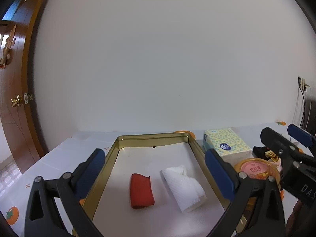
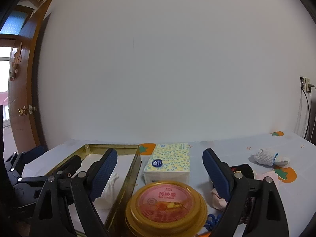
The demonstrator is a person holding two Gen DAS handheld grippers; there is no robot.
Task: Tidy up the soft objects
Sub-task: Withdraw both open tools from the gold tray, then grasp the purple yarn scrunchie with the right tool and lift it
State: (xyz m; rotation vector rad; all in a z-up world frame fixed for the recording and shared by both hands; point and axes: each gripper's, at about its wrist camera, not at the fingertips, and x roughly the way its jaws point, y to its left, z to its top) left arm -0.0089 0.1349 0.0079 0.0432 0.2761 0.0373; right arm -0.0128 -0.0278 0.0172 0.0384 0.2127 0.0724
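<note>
We hold L claw [image 1: 155, 169] wide, empty, over the gold tray [image 1: 110, 158]; red cloth [image 1: 141, 190] & white cloth [image 1: 184, 187] lie inside. R claw [image 2: 160, 169] wide, empty, above the tub [image 2: 166, 203], tissue pack [image 2: 169, 161] behind, white sock [image 2: 266, 157] far right on tabletop [image 2: 237, 150].

My left claw [image 1: 155, 174]: black plastic linkage arms with triangular cutouts, silver round screws at the pivots, dark blue textured pads on the fingers [image 1: 219, 171]. My right claw [image 2: 160, 174] is the same build, pads ribbed with a serrated edge. White "DAS" lettering shows on its black body in the left view.
</note>
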